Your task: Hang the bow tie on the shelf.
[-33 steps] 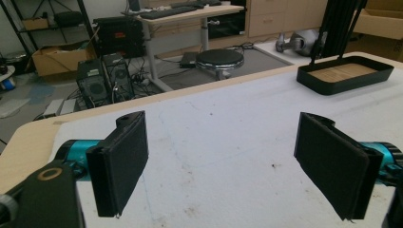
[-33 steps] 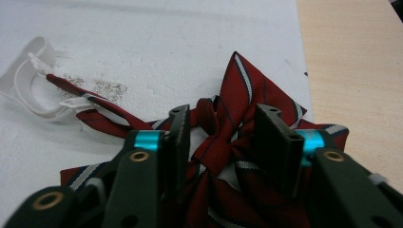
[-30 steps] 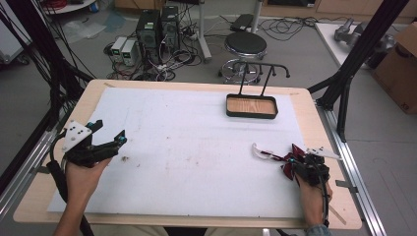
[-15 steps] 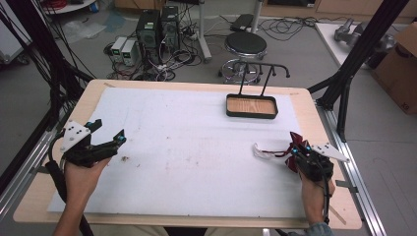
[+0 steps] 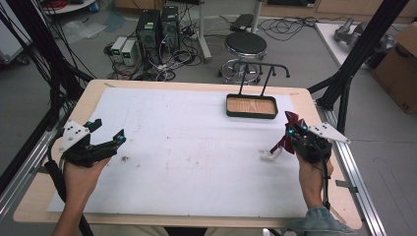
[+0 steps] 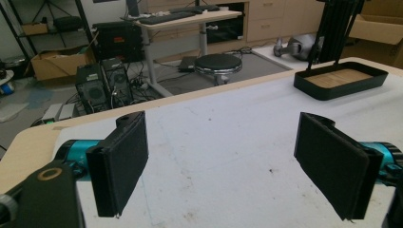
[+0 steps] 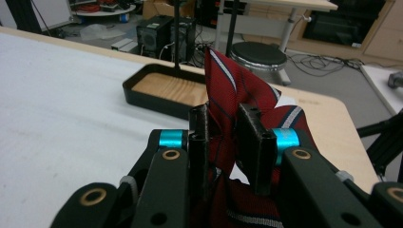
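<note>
Three cameras: one fixed overhead, one riding on each gripper.

The high view looked forward and down from the person's side, taking in the whole desk with the black tray toward 1 o'clock and the stool on the floor beyond. The left gripper view sat low and close behind its own pads, facing across the desk toward the tray at 2 o'clock. The right gripper view looked along its jaws from very near, the tray just ahead at 11 o'clock. All three shared the tray, the stool and the white desk surface.
</note>
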A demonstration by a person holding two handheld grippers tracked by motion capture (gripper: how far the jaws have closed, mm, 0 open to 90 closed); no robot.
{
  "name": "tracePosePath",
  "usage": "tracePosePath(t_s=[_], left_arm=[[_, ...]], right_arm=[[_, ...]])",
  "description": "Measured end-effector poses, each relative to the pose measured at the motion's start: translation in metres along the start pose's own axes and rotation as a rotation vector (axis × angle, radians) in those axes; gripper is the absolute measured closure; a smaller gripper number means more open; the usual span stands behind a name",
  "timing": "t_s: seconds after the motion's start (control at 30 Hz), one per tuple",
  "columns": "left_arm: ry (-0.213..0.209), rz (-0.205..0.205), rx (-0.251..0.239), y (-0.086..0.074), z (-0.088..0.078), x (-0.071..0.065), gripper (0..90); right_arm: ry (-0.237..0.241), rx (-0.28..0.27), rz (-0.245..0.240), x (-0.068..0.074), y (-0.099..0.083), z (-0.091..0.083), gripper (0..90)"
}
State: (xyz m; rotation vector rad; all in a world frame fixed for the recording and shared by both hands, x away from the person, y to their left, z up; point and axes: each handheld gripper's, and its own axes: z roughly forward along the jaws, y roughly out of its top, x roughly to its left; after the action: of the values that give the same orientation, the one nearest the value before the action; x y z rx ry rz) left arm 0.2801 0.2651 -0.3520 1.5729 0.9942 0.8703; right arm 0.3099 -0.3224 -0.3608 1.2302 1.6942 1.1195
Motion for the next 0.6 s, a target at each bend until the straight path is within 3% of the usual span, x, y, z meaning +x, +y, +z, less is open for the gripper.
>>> tracePosePath(t_s=[0.2,0.6], left_arm=[[-0.003,0.001,-0.001,0.0,0.0,0.0,19.0],[-0.007,-0.003,-0.001,0.0,0.001,0.001,19.0]], right_arm=[[0.008,-0.04,-0.021,-0.004,0.026,0.01,74.5],[0.038,-0.075,-0.073,-0.013,0.061,0.034,74.7]])
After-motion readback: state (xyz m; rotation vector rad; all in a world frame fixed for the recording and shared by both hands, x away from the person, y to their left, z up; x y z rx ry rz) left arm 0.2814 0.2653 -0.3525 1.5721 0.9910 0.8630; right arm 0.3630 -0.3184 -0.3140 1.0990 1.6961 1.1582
